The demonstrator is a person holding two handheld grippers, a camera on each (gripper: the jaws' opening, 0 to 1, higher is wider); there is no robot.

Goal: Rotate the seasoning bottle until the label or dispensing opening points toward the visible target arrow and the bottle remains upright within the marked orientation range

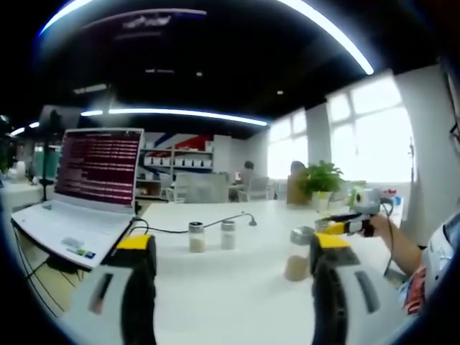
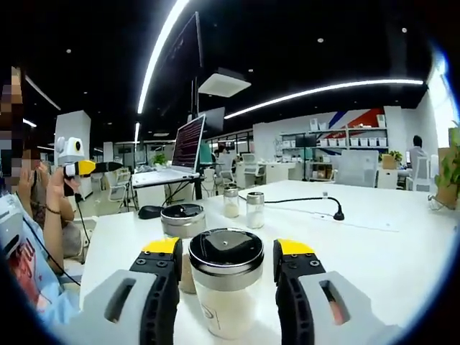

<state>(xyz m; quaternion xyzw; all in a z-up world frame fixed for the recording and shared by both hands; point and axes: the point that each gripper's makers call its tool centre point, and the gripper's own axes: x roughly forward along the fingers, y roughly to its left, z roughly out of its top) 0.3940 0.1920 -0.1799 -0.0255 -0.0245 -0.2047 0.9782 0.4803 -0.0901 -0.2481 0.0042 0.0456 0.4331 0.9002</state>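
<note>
The right gripper stands open around the seasoning bottle, not gripping; left gripper open, empty. The glass looks rigid, slippery: grip mid-body.

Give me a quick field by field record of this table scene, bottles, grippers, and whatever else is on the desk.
surface: white table
nearest bottle: seasoning bottle, upright, dark lid, pale contents, between the right gripper jaws, which are open
behind it: second jar, upright
further back: two small shakers, upright, side by side
left gripper: open, holding nothing
laptop: open, screen lit
cable: black, lying on the table
target arrow: cannot tell
</note>
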